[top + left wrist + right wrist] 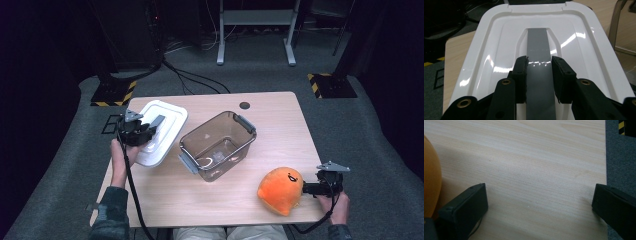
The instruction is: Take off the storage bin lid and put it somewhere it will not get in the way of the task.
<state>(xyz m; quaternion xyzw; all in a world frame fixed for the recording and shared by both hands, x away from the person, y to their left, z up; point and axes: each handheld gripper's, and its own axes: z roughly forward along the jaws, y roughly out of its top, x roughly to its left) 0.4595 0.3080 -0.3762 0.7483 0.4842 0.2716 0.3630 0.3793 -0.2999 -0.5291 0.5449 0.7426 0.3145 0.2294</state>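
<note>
High view, left to right. Mid-left of frame: left gripper (156, 123) sits over the white lid (167, 117), w/ a hand (120, 157) and sleeve coming up from the lower-left edge and a black cable trailing down. The lid lies at the table's left side, upper-left part of the wooden table (280, 125), its lower corner overhanging the table edge.

In the left gripper view the 2 jaws are clamped on the grey handle strip (539, 65) that runs down the lid's (499, 45) centre; pads press its 2 long edges, strip betw. them, near the lower middle of frame. Left gripper (539, 75) points along the lid twd its far rim at top of frame.

Centre of high view: clear brown bin (218, 145) w/ grey clip handles, upright, open top, just right of the lid, apart from it. A small dark round hole (244, 105) sits above it nr the table's far edge.

Lower right: orange plush toy (281, 190) on the table nr the front edge. Just right of it, right gripper (306, 188) held by a hand (340, 207) at the table's right edge, pointing twd the toy.

Right gripper view: 2 jaws wide apart, nothing betw. them but bare tabletop (536, 170); right gripper (539, 200) low over the wood. Orange plush (431, 177) at far left edge of frame, beside the left-side jaw; can't tell if touching.
</note>
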